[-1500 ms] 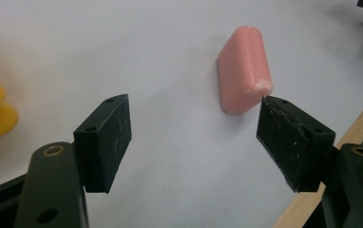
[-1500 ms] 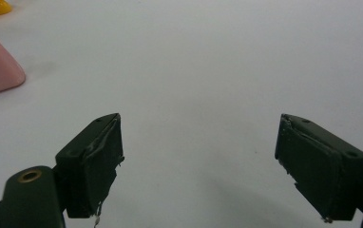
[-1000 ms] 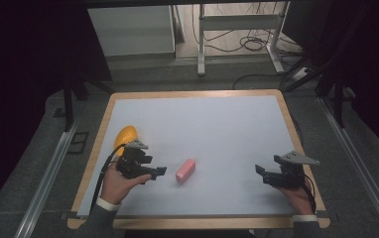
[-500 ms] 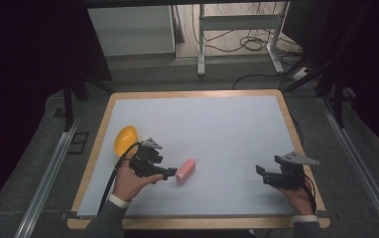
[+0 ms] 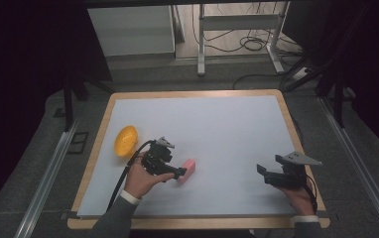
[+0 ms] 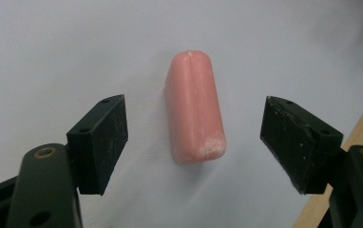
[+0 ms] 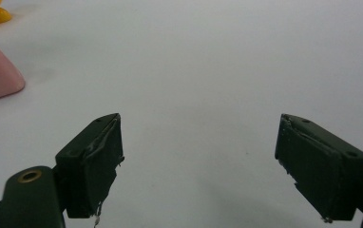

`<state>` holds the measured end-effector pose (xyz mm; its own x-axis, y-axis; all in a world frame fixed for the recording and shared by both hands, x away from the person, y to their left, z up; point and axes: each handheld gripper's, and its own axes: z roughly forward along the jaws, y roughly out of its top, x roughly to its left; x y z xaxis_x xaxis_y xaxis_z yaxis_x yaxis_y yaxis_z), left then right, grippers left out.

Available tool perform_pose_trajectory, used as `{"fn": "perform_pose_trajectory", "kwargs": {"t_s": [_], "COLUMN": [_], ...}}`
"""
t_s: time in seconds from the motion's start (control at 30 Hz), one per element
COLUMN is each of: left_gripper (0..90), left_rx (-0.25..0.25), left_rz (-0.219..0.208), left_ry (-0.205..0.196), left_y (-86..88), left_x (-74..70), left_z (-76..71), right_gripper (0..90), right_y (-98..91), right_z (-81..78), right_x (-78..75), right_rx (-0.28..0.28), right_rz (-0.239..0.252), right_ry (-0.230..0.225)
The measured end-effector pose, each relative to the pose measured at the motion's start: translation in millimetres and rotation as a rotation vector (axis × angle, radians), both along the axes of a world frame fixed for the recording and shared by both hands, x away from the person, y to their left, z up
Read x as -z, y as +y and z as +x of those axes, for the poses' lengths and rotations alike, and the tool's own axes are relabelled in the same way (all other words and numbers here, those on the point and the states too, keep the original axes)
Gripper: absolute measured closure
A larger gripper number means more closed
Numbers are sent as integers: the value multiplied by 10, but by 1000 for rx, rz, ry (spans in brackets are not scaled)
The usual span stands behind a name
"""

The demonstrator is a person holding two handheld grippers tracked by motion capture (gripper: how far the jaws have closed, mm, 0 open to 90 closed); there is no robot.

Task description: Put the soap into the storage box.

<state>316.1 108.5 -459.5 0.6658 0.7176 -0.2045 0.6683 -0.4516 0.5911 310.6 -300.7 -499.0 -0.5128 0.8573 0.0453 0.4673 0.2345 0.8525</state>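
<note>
My left gripper [image 5: 178, 173] hangs just at the near end of the pink bar [image 5: 187, 171], which lies flat on the white mat [image 5: 217, 129] a little left of its middle. My jaws have just been opening and stand wide apart; in the left gripper view the bar [image 6: 195, 107] lies between and beyond them, touching neither pad. My right gripper [image 5: 263, 172] sits low at the mat's right side, well apart from the bar, its jaws also spread wide over bare mat. A yellow bowl [image 5: 126, 140] rests near the left edge.
</note>
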Motion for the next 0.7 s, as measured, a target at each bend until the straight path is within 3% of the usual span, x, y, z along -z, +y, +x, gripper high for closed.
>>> {"fn": "perform_pose_trajectory", "kwargs": {"t_s": [0.27, 0.7], "left_gripper": [244, 254], "left_rx": [14, 23], "left_rz": [19, 66], "left_ry": [21, 54], "left_y": [-88, -267], "left_x": [56, 178], "left_z": [55, 155], "right_gripper": [158, 158], "right_y": [-17, -18], "right_z": [-6, 2], "right_x": [-2, 13], "right_rx": [-3, 6], "right_rz": [15, -1], "right_ry": [-2, 3]}}
